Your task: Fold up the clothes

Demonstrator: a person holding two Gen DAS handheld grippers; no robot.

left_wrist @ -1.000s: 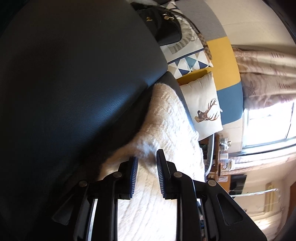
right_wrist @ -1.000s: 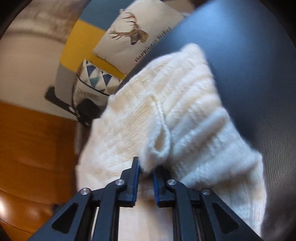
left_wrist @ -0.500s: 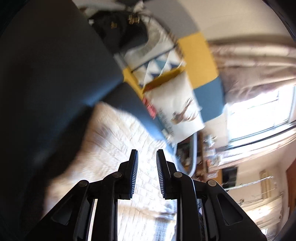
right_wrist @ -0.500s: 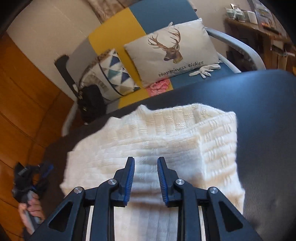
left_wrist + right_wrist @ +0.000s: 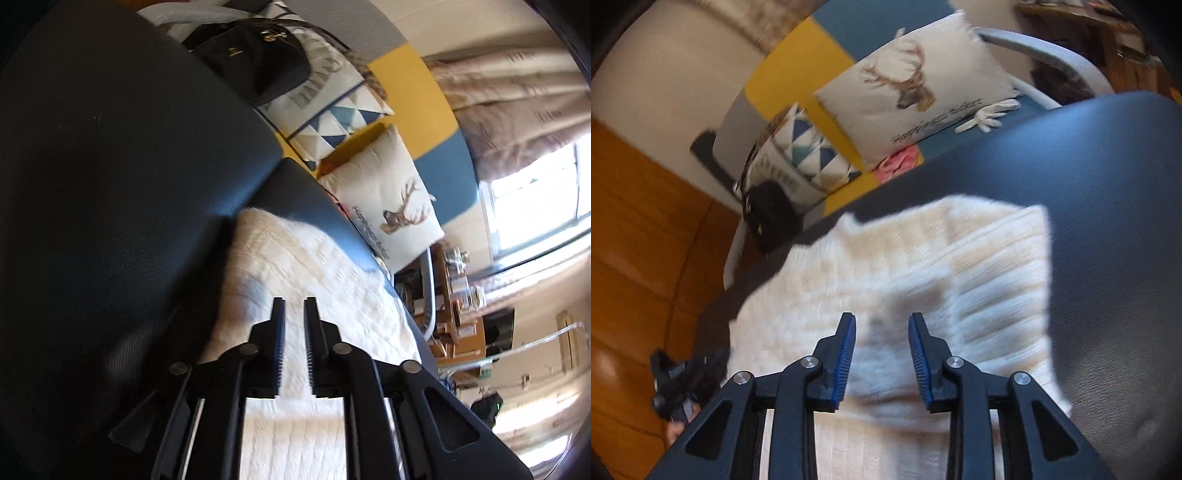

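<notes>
- Left wrist view: the left gripper (image 5: pixel 294 310) hangs above the cream knit sweater (image 5: pixel 306 280), which runs from the centre down to the bottom of the frame on the dark padded surface (image 5: pixel 110 166). Its jaws are closing with nothing between them, only a narrow gap left and the knit lying below the tips.
- Against a second ago, the same view then had the jaws wider and right at a fold of the knit; now they stand clear of it and more of the garment shows. In my judgement this hand has finished placing its side of the fold.
- Right wrist view: the right gripper (image 5: pixel 881 321) is low in the frame over the sweater (image 5: pixel 997 266), jaws opening and empty. The garment fills the middle as a folded block with a square edge at the right, on the dark surface (image 5: pixel 1108 221).
- A second ago these jaws pinched a raised flap of knit; that flap is released and lies flat, and the deer cushion (image 5: pixel 923 85) now sits upper centre. The fold looks laid, so the task seems near its end.
</notes>
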